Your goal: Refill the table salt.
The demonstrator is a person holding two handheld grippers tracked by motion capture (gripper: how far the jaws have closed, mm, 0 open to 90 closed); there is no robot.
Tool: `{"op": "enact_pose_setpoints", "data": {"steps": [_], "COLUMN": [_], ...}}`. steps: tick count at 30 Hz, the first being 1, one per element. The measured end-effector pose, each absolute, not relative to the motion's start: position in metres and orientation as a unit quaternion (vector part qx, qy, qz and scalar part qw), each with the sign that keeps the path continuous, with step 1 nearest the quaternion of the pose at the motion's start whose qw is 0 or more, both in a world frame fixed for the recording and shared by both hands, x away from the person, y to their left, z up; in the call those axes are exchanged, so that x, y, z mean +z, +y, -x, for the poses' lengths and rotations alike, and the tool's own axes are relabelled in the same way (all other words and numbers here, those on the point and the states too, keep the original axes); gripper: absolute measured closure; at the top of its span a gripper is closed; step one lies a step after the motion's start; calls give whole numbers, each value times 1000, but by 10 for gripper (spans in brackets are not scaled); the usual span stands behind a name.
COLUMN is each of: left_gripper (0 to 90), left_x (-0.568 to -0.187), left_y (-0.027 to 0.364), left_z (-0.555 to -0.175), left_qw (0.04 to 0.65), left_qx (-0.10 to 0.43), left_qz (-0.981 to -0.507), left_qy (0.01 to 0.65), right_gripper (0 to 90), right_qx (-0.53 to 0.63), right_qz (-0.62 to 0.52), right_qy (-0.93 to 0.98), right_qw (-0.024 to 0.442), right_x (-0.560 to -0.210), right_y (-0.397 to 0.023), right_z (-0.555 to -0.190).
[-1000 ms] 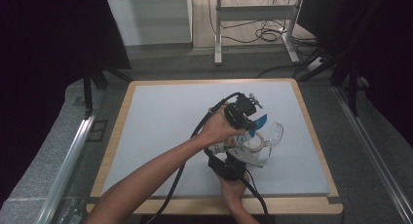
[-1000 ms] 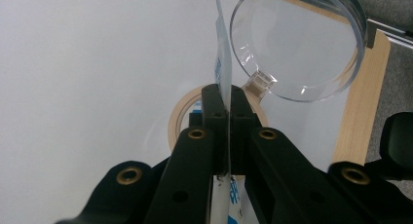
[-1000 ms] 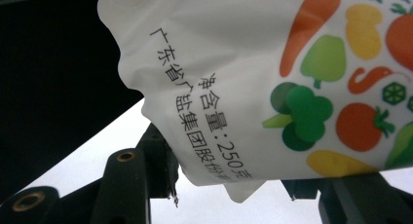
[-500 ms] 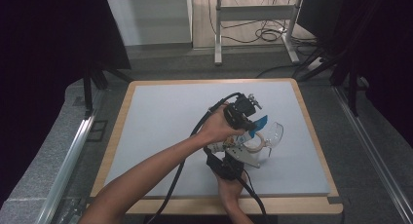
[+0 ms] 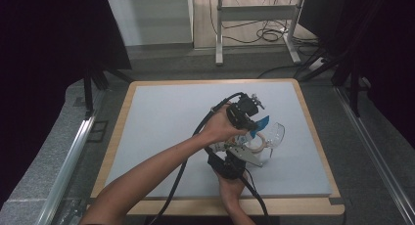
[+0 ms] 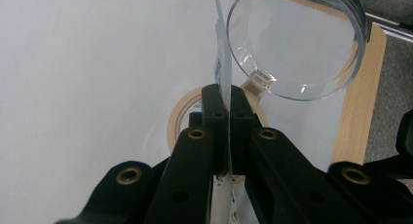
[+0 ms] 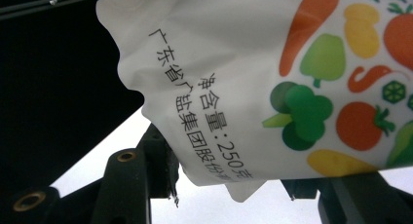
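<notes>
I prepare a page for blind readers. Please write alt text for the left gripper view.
The left gripper, its two black jaws shut, pinches the thin edge of a packet that rises straight up. Behind it, a roll of tape lies on the pale table, beside a clear round container.

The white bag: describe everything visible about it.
The white bag is a soft, creased pouch that looks like plastic, printed with black Chinese characters and colourful vegetables. It is held up off the table. The right gripper grips its lower part between both jaws, while the left gripper pinches a thin edge, seen edge-on.
</notes>
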State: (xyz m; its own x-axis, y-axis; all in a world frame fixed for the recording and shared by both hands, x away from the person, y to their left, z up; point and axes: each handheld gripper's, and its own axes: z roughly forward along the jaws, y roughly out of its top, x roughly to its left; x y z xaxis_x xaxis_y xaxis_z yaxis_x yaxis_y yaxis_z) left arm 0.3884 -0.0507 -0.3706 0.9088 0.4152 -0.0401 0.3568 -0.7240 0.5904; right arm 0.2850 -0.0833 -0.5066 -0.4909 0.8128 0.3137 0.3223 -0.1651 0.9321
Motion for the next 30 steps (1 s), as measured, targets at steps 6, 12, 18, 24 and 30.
{"op": "enact_pose_setpoints", "data": {"steps": [6, 12, 18, 24, 30], "left_gripper": [900, 900, 900, 900, 900], "left_x": [-371, -370, -370, -370, -370], "left_y": [-53, -53, -54, -54, -55], "left_z": [-388, -388, -387, -387, -387], "left_qw": [304, 302, 301, 301, 300], "left_qx": [48, 48, 49, 49, 50], "left_qz": [-929, -929, -930, -930, -930], "left_qy": [206, 206, 206, 206, 207], "right_gripper": [491, 491, 491, 491, 492], "right_qx": [610, 611, 614, 616, 616], "right_qz": [-465, -465, -466, -466, -467], "right_qy": [611, 610, 608, 606, 606], "right_qw": [195, 194, 191, 189, 186], "right_x": [-505, -505, -504, -504, -504], "right_y": [-85, -86, -86, -86, -86], "right_z": [-285, -285, -286, -286, -286]}}
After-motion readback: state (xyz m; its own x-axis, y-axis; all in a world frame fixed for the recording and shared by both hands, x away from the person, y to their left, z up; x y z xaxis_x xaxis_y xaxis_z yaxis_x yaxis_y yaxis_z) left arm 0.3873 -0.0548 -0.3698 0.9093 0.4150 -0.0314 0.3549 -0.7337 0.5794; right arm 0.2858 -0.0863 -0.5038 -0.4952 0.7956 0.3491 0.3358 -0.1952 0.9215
